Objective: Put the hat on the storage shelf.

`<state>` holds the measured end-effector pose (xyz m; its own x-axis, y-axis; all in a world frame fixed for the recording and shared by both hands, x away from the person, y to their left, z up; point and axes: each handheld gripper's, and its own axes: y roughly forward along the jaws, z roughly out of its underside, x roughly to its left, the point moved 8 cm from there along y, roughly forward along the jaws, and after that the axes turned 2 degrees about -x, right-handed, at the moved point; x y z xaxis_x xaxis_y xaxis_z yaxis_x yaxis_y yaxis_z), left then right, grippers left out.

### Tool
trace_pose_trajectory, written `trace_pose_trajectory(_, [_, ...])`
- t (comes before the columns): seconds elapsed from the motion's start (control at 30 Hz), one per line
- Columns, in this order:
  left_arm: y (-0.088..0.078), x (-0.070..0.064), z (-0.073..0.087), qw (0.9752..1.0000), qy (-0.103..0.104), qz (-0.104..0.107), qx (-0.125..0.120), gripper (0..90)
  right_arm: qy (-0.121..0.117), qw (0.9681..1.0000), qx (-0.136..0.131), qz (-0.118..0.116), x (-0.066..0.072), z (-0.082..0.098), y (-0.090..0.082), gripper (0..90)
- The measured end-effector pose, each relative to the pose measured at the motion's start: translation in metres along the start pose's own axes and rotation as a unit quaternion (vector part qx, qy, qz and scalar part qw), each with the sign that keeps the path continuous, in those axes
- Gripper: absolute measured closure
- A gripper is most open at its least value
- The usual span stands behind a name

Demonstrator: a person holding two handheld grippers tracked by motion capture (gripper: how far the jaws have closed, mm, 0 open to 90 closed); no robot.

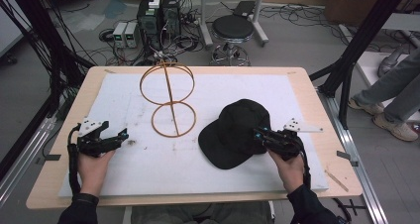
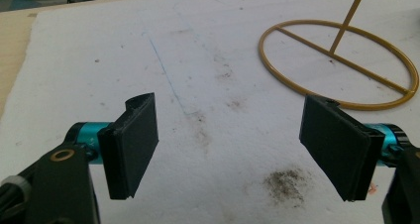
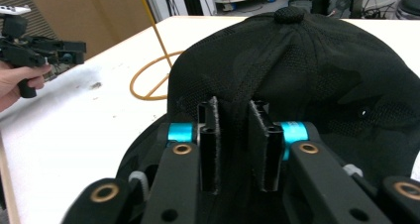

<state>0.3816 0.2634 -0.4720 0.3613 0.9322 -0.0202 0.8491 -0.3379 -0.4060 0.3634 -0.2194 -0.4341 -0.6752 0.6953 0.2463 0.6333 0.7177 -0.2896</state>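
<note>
Black mesh baseball cap (image 1: pixel 236 133) lies on the white foam mat (image 1: pixel 148 169), right of the yellow wire ring stand (image 1: pixel 168 98). Right gripper (image 3: pixel 237 137) pinches its crown fabric, likely a grasp before lifting. Left gripper (image 2: pixel 230 152) hovers spread over stained mat, detail its own view reveals.

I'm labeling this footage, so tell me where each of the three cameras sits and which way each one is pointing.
High view: above the person's side, looking forward and down on the table; both hands show, with the left gripper and right gripper.
Left gripper view: rides the left gripper, facing the white mat between its open jaws.
Right gripper view: rides the right gripper, jaws pinching the black cap.
All three show the gold wire stand.
</note>
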Motion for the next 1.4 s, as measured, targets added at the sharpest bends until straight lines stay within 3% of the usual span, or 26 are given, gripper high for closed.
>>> trace_pose_trajectory(0.07, [0.000,0.000,0.000,1.0000,-0.001,0.001,0.000,22.8,0.003,1.0000,0.001,-0.007,0.001,-0.001,-0.001,83.1])
trace_pose_trajectory(0.27, [0.000,0.000,0.000,1.0000,-0.001,0.001,0.001,22.9,0.003,0.9998,-0.001,-0.018,0.003,-0.004,-0.002,85.5])
trace_pose_trajectory(0.37, [0.001,0.000,0.001,1.0000,0.001,0.002,0.001,22.8,-0.002,1.0000,0.000,-0.003,0.002,-0.003,-0.001,78.1])
trace_pose_trajectory(0.4, [0.001,0.001,0.001,1.0000,0.002,0.001,0.002,22.9,-0.003,0.9999,0.001,0.015,-0.001,-0.003,0.000,62.6])
trace_pose_trajectory(0.47, [0.002,-0.001,0.001,1.0000,0.000,0.003,0.002,22.8,0.000,0.9999,0.003,0.016,-0.002,-0.002,0.000,61.8])
trace_pose_trajectory(0.5, [0.002,-0.001,0.001,1.0000,0.003,0.003,0.004,22.9,-0.003,0.9994,0.012,0.031,-0.002,-0.001,0.004,46.5])
trace_pose_trajectory(0.6, [0.002,-0.001,0.001,1.0000,0.007,0.002,0.005,22.9,-0.001,0.9990,0.024,0.037,0.000,0.002,0.008,46.9])
trace_pose_trajectory(0.67, [0.001,-0.001,0.001,1.0000,0.007,0.001,0.004,22.9,-0.013,0.9992,0.028,0.025,0.005,0.002,0.011,58.1])
trace_pose_trajectory(0.73, [0.001,-0.001,0.001,1.0000,0.008,0.000,0.004,22.9,-0.014,0.9993,0.027,0.023,0.005,0.001,0.011,59.8])
trace_pose_trajectory(0.83, [0.001,-0.001,0.002,1.0000,0.006,0.001,0.006,22.9,-0.009,0.9997,0.021,0.007,0.005,-0.001,0.008,75.9])
trace_pose_trajectory(0.93, [0.002,-0.002,0.002,0.9999,0.008,0.004,0.008,22.9,-0.012,0.9996,0.019,-0.015,0.009,-0.006,0.005,84.1])
trace_pose_trajectory(1.0, [0.002,-0.002,0.003,0.9999,0.007,0.004,0.009,22.9,-0.012,0.9995,0.018,-0.022,0.011,-0.007,0.004,85.3])
trace_pose_trajectory(1.1, [0.002,-0.002,0.003,0.9999,0.006,0.003,0.010,23.0,-0.032,0.9989,0.021,-0.027,0.018,-0.014,0.004,87.1])
trace_pose_trajectory(1.27, [0.000,-0.001,0.003,1.0000,0.005,0.003,0.007,23.0,-0.065,0.9973,0.011,-0.033,0.037,-0.036,0.002,88.0])
trace_pose_trajectory(1.4, [-0.001,-0.001,0.003,1.0000,0.004,0.002,0.008,23.0,-0.074,0.9968,-0.001,-0.029,0.042,-0.052,-0.002,88.2])
